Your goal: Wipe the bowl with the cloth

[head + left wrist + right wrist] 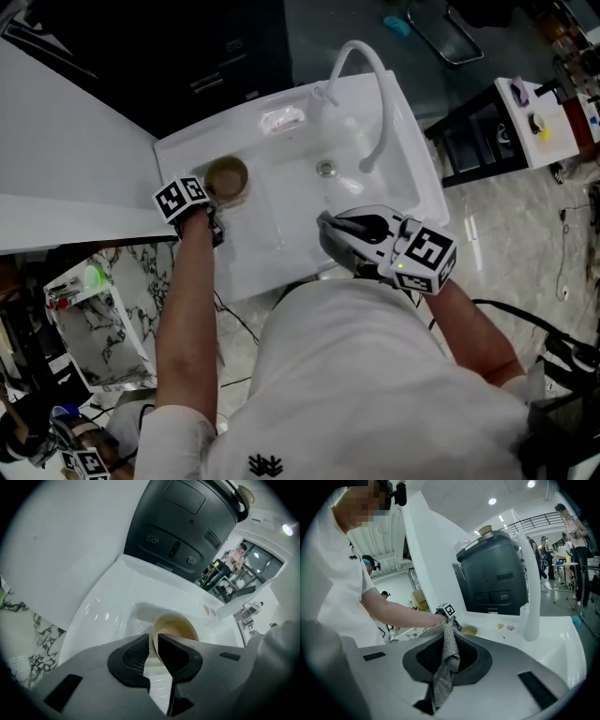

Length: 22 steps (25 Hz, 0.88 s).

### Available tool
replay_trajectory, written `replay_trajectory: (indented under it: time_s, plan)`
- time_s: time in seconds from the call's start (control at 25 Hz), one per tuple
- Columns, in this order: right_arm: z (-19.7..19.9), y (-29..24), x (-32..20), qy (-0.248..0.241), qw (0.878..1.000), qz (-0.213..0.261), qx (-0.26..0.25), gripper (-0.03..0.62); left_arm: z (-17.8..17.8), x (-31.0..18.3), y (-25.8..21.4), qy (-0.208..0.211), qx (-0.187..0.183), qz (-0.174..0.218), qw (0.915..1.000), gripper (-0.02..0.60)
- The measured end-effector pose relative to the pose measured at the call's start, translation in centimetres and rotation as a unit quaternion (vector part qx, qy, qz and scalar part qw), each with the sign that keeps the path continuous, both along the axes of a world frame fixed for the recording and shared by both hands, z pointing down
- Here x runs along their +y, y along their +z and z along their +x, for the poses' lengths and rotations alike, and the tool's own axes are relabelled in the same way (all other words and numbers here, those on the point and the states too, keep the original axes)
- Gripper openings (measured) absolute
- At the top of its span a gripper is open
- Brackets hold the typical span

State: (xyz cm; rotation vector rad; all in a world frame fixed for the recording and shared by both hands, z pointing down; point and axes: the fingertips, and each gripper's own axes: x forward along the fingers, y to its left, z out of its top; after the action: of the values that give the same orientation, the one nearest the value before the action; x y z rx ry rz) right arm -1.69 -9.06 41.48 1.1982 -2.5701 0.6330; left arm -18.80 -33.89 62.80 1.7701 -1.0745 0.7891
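The brown bowl [182, 626] sits at the left side of the sink [281, 246], its near half hidden behind the left gripper [156, 637] — jaws narrowly apart astride the rim. At the sink's near edge, the right gripper [449, 632] pinches the grey cloth [446, 665] — its tail disappears below the jaws.

Left hand-held gripper [154, 640] ajar, right [449, 638] closed.
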Motion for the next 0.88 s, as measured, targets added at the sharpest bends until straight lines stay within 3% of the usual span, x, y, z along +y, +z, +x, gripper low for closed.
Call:
replay_trajectory:
  time_s: [0.2, 0.48, 0.64, 0.88]
  plan:
    - [0.1, -0.1, 0.3, 0.001, 1.0, -0.001, 0.005, 0.032, -0.4, 0.1, -0.4, 0.008, -0.013, 0.016, 0.9998, 0.095]
    - [0.1, 0.0, 1.5, 0.0, 1.0, -0.002, 0.018, 0.032, -1.3, 0.7, -4.0, 0.02, -0.031, 0.089, 0.9953, 0.097]
    - [-0.3, -0.1, 2.1, -0.001, 1.0, 0.007, 0.025, 0.032, -1.7, 2.5, -7.1, 0.02, -0.01, 0.145, 0.9891, 0.093]
    - [-1.6, -0.4, 3.4, -0.007, 0.999, 0.021, 0.024, 0.032, -1.0, 8.1, -11.5, 0.065, 0.048, 0.221, 0.9718, 0.014]
